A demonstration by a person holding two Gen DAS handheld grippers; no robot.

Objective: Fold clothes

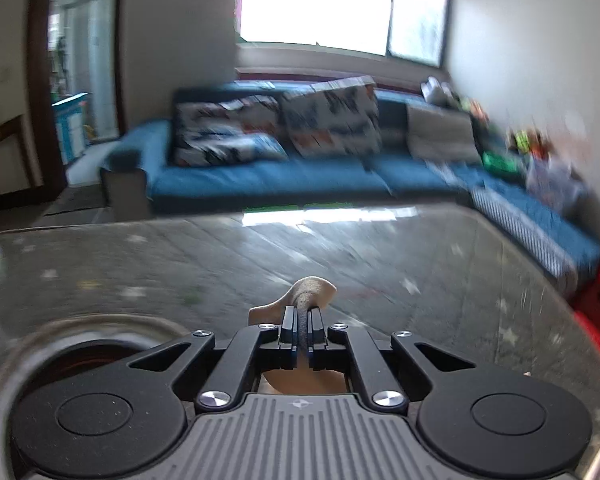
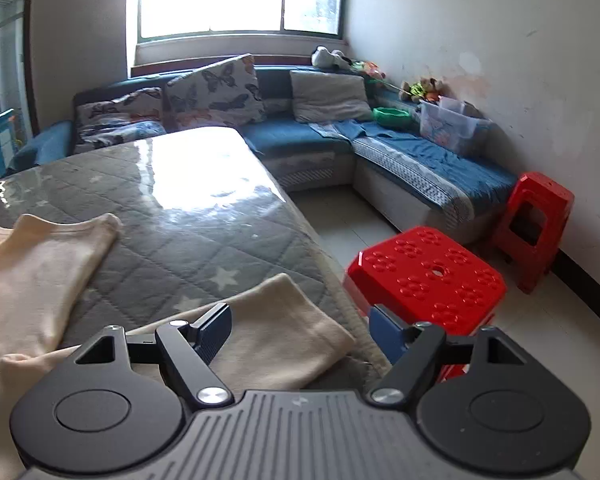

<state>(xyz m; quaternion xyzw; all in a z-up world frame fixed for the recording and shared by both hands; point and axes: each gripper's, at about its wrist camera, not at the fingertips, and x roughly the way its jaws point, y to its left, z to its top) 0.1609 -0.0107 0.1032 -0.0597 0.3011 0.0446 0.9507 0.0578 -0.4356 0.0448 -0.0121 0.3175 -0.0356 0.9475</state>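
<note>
While my left gripper [image 1: 302,330] has its jaws pressed together on a small bunch of the cream garment [image 2: 40,268], my right gripper [image 2: 300,330] stands with its jaws spread wide and holds nothing; I judge the step in hand to be the taking up of two corners before a fold is carried over. The left wrist view is blurred, consistent with motion, and shows only a pinched tuft of cloth above the closed fingers, over the table [image 1: 380,256]; which edge of the garment this is I cannot tell. From the right wrist view the garment lies on the quilted grey, star-printed table cover under a glossy clear sheet, at the near end and toward the right-hand edge; one folded-looking lobe lies directly beneath the open right jaws, just beside the table edge, with a second portion spread out to the left. The cloth appears soft, thick and matte, pale cream, lightly rumpled, not yet squared. My next move, in my judgement, calls for lowering the right jaws onto the near lobe's corner and closing, taking care to clear the red stool [image 2: 424,272] beside the table.
</note>
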